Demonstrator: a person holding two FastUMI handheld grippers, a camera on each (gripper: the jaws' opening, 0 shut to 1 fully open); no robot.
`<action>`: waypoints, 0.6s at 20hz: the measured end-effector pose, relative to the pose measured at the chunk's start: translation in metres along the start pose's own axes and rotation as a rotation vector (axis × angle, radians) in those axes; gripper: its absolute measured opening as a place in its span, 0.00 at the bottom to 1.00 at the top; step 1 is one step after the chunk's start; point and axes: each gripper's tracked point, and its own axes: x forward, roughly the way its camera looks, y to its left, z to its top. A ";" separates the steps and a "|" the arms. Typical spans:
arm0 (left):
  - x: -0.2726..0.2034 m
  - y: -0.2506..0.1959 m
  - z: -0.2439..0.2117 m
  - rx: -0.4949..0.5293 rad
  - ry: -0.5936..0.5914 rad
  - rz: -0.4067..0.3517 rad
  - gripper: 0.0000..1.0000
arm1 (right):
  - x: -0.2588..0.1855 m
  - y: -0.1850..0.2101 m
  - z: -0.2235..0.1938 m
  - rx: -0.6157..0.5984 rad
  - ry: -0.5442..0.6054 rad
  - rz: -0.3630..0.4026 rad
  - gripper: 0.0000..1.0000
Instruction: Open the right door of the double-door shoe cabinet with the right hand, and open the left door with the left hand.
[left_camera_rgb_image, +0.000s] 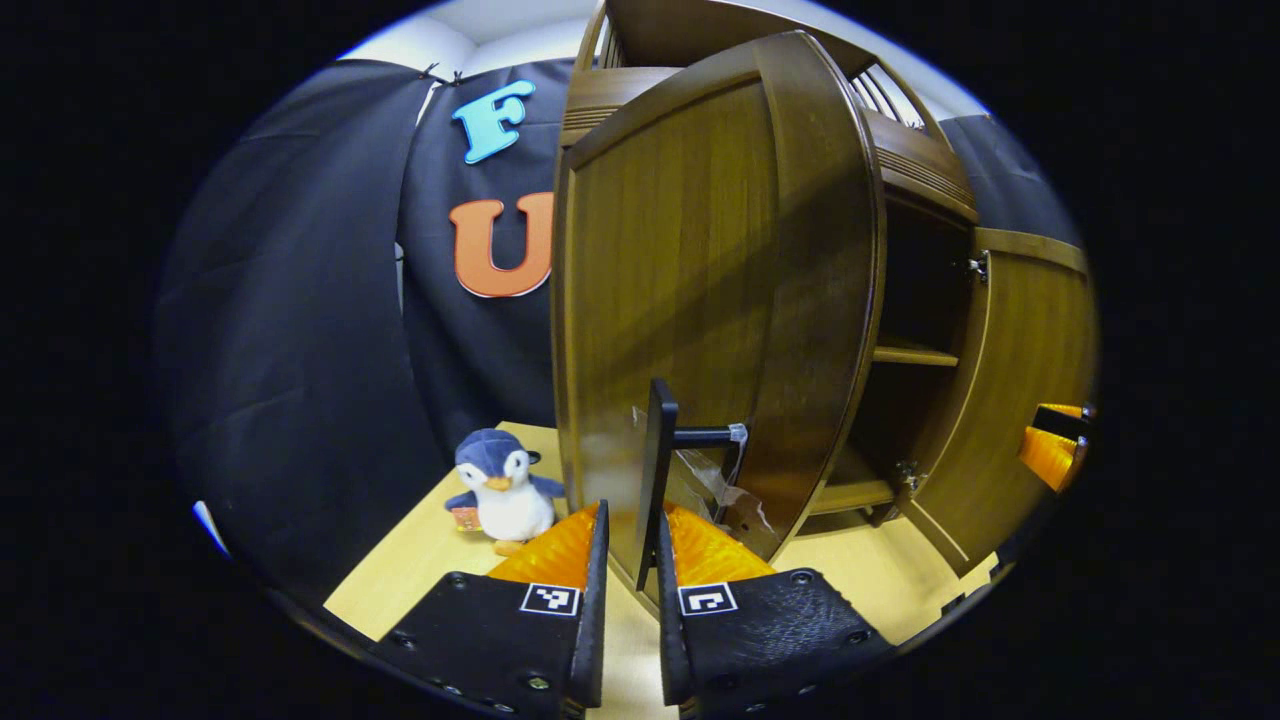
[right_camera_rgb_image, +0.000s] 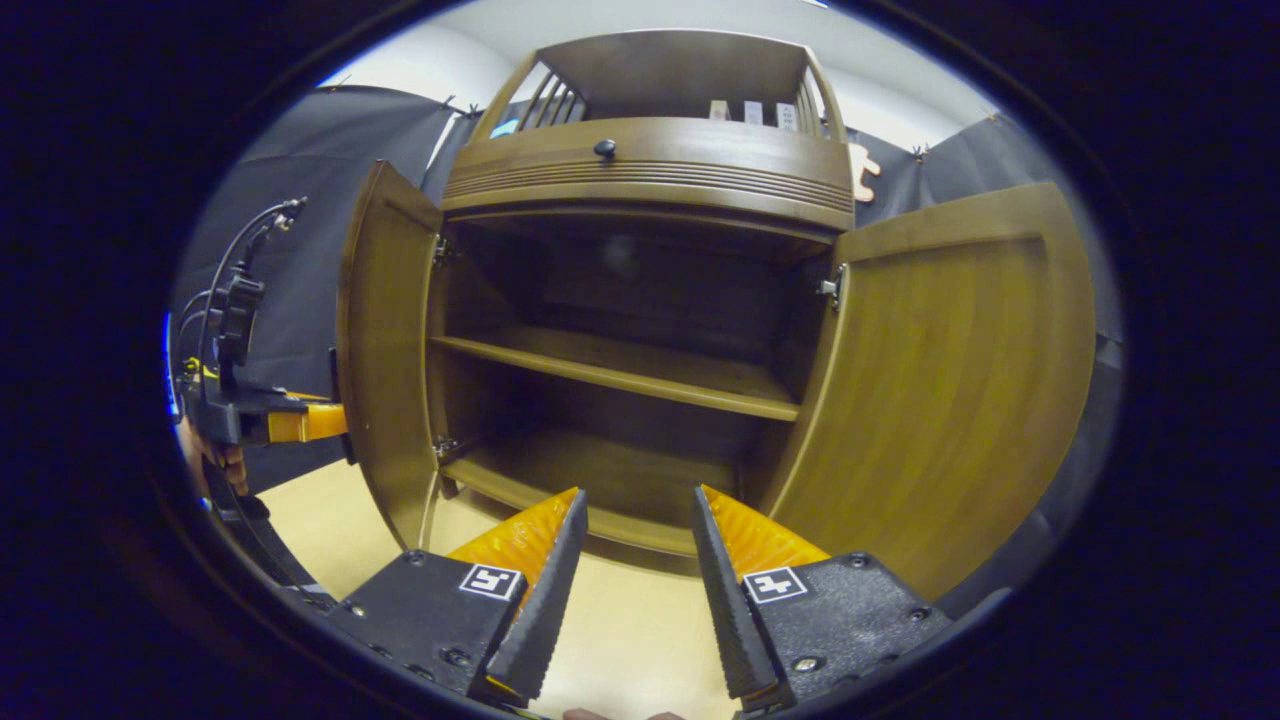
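1. Take the shoe cabinet (right_camera_rgb_image: 650, 160) as your landmark: it stands on a pale wooden floor (right_camera_rgb_image: 620, 620) with both doors swung out. By the look of it, the opening itself is all but done.
2. Your left gripper (left_camera_rgb_image: 630, 560) is nearly pressed together, its fingers on either side of the thin dark handle (left_camera_rgb_image: 655, 470) standing off the left door (left_camera_rgb_image: 680, 280). Whether both fingers actually press on the plate I cannot tell, so treat the grip as unconfirmed.
3. Your right gripper (right_camera_rgb_image: 630, 560) hangs spread and empty in front of the cabinet's lower opening, apart from the right door (right_camera_rgb_image: 950, 380).
4. Expect stiff, rigid panels that turn only about their metal hinges (right_camera_rgb_image: 832, 288) at the cabinet's sides. The doors look like solid veneered board, so they are probably moderately heavy and will swing rather than flex.
5. The brown faces are smooth, glossy and bowed outward, so likely slippery. Hold the handle, not the door edge.
6. Inside are a flat shelf (right_camera_rgb_image: 620, 375) and a dark back. Above the doors run a ribbed band, a small round knob (right_camera_rgb_image: 605, 148) and a slatted top rail.
7. A soft plush penguin (left_camera_rgb_image: 500, 490) sits on the floor left of the cabinet, near the left door's outer face. Mind it if you swing wider.
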 end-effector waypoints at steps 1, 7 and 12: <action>-0.004 0.006 -0.001 -0.011 0.000 0.009 0.22 | 0.000 0.001 0.000 -0.001 0.000 0.008 0.67; -0.018 0.051 -0.010 -0.040 0.019 0.091 0.22 | 0.004 0.023 0.001 -0.016 -0.011 0.047 0.67; -0.023 0.080 -0.013 -0.076 0.026 0.134 0.05 | 0.018 0.039 0.011 -0.023 -0.011 0.060 0.67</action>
